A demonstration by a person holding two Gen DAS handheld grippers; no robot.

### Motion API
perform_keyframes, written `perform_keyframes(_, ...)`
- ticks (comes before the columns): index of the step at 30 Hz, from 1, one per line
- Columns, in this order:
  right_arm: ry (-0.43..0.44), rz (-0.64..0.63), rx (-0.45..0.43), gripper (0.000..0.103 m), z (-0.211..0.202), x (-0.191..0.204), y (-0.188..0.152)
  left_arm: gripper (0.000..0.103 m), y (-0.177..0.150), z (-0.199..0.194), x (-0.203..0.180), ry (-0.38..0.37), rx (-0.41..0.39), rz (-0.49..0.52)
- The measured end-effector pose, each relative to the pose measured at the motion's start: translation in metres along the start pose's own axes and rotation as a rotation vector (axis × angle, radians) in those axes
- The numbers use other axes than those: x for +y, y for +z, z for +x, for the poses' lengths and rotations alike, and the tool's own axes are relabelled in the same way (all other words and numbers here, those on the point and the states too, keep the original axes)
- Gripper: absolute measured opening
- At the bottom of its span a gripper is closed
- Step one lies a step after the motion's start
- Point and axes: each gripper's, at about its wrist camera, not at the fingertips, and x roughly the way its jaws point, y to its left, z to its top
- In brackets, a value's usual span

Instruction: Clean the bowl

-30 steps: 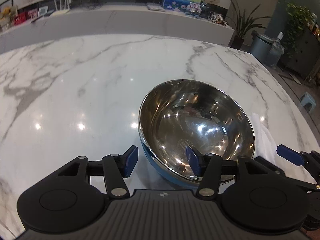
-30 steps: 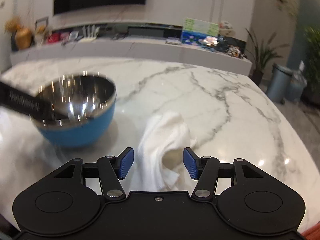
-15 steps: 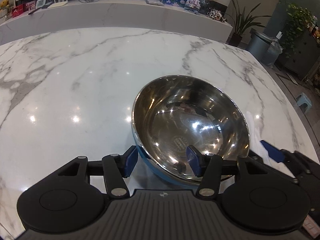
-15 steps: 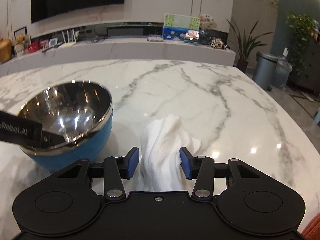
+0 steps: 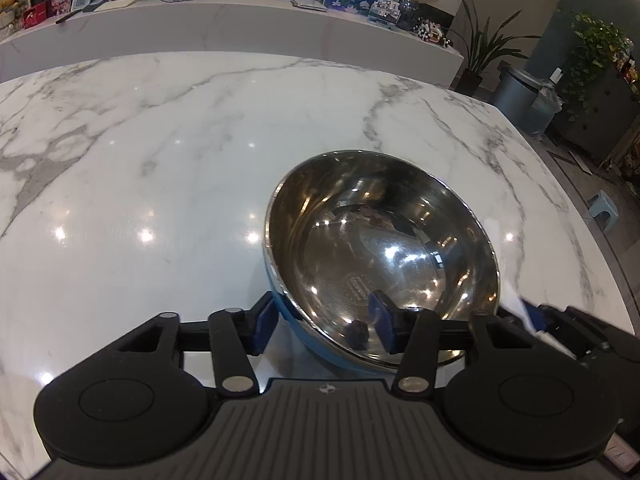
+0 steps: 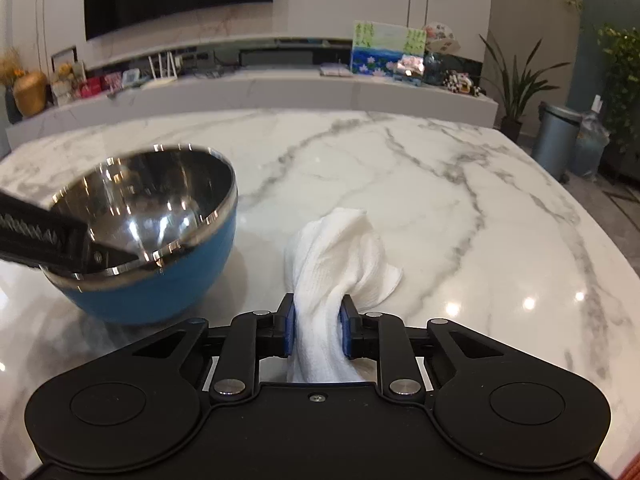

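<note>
A steel bowl with a blue outside [image 5: 380, 256] stands on the marble table; it also shows in the right wrist view [image 6: 148, 236]. My left gripper [image 5: 324, 326] is open and straddles the bowl's near rim, one finger inside and one outside. My right gripper [image 6: 318, 330] is shut on a white cloth [image 6: 340, 264], just right of the bowl. The cloth's front end bunches up above the table.
The marble table [image 5: 160, 184] stretches wide to the left and far side; its right edge [image 6: 600, 240] drops to the floor. A long white counter [image 6: 280, 88] with small items stands behind. A grey bin [image 6: 556, 140] and plants stand at the right.
My right gripper has closed on the white cloth, which it straddled open before. My left gripper has stayed open over the bowl's near rim.
</note>
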Motion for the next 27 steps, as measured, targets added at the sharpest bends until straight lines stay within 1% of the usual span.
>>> perform_keyframes(1, 0.004, -0.013, -0.019, 0.019, -0.003, 0.001, 0.001, 0.038, 0.0, 0.0, 0.001, 0.001, 0.0, 0.001)
perform_keyframes(3, 0.032, -0.075, -0.092, 0.019, -0.015, 0.009, 0.007, 0.034, 0.002, 0.001, 0.001, 0.008, 0.001, 0.004)
perform_keyframes(8, 0.054, -0.142, -0.124, 0.019, -0.021, 0.02, 0.01, 0.033, 0.003, 0.002, 0.001, 0.023, 0.004, 0.008)
perform_keyframes(11, 0.072, -0.142, -0.103, 0.019, -0.018, 0.019, 0.009, 0.033, 0.003, 0.002, 0.002, 0.018, 0.005, 0.002)
perform_keyframes(20, 0.11, -0.197, -0.012, 0.019, -0.006, 0.029, -0.007, 0.033, 0.002, 0.002, 0.005, 0.019, 0.005, 0.001)
perform_keyframes(24, 0.112, -0.215, -0.001, 0.019, -0.005, 0.032, -0.012, 0.033, 0.002, 0.002, 0.008, 0.021, 0.007, -0.011)
perform_keyframes(27, 0.097, -0.217, -0.022, 0.019, -0.011, 0.03, -0.011, 0.042, 0.002, 0.0, 0.01, 0.02, 0.013, -0.027)
